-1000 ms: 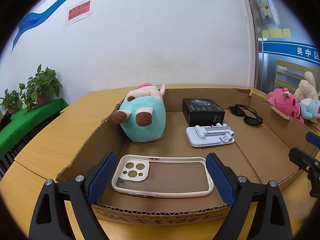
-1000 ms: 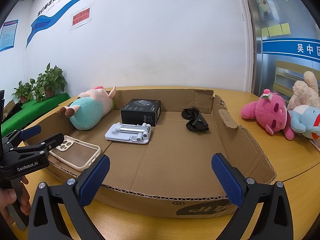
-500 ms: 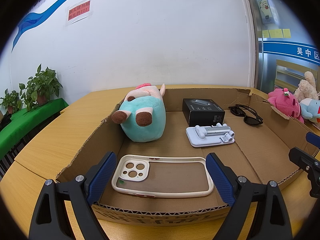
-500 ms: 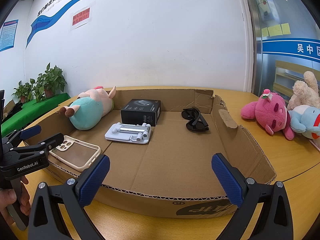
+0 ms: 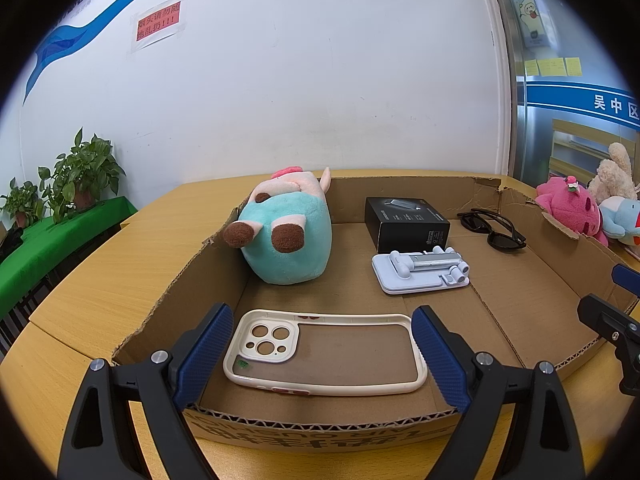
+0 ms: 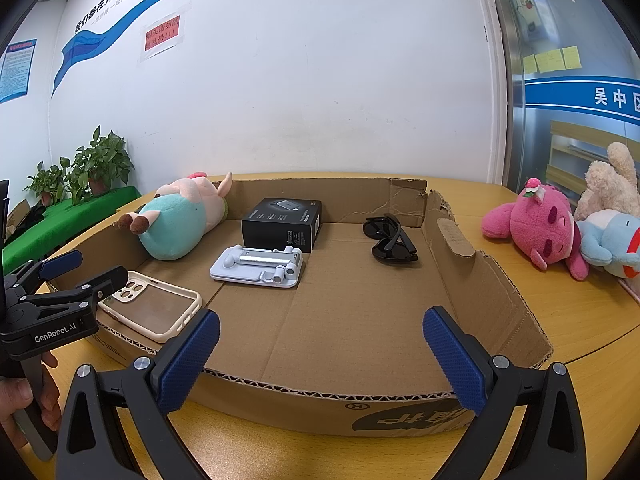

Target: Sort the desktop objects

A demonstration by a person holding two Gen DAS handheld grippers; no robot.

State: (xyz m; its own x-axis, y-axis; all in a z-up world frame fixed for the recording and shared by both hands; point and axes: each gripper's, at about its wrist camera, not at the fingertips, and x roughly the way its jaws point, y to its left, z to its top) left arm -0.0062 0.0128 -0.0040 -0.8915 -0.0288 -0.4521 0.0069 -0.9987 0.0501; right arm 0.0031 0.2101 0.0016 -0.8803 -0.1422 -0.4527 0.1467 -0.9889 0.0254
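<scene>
A shallow cardboard tray [image 5: 168, 300] [image 6: 480, 280] lies on the wooden table. In it are a cream phone case [image 5: 324, 354] [image 6: 150, 306], a teal and pink plush [image 5: 286, 236] [image 6: 180, 218], a black box [image 5: 406, 224] [image 6: 282, 224], a white folding phone stand [image 5: 420, 270] [image 6: 258, 268] and black sunglasses [image 5: 494, 228] [image 6: 390, 240]. My left gripper [image 5: 322, 358] [image 6: 78, 270] hovers open over the tray's near edge, its fingers either side of the phone case without touching it. My right gripper [image 6: 320, 360] is open over the tray's front wall, holding nothing.
Outside the tray at the right lie a pink plush [image 6: 538, 228] [image 5: 572, 208], a blue plush [image 6: 612, 238] and a beige plush [image 6: 612, 184]. Potted plants [image 5: 76, 176] stand on a green-covered bench at the left. A white wall is behind the table. A hand [image 6: 20, 404] grips the left tool.
</scene>
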